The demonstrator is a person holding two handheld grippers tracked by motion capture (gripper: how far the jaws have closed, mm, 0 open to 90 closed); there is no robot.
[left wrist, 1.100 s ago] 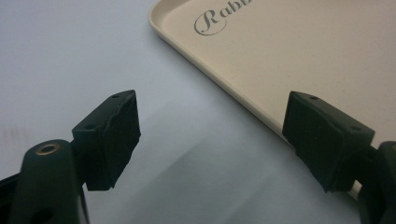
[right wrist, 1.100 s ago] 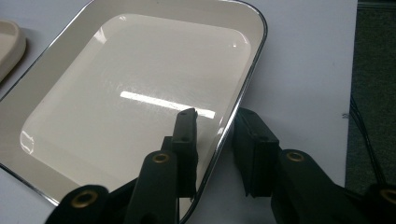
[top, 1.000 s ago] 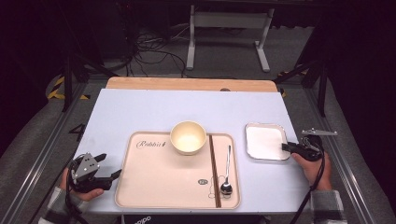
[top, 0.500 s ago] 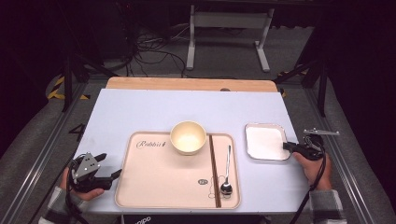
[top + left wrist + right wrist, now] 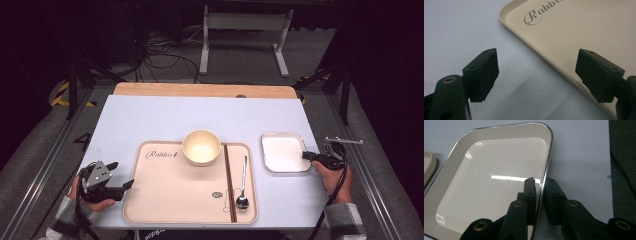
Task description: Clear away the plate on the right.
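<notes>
Your right gripper (image 5: 539,202) has just been closing and now pinches the right rim of the white dish (image 5: 494,180) near the table's right edge, ready to lift it, while your left gripper (image 5: 536,75) waits spread wide

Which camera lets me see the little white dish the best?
The right gripper view: the white dish looms large, its rim between the right gripper jaws. The high view shows the whole dish, small, right of the tray.
</notes>
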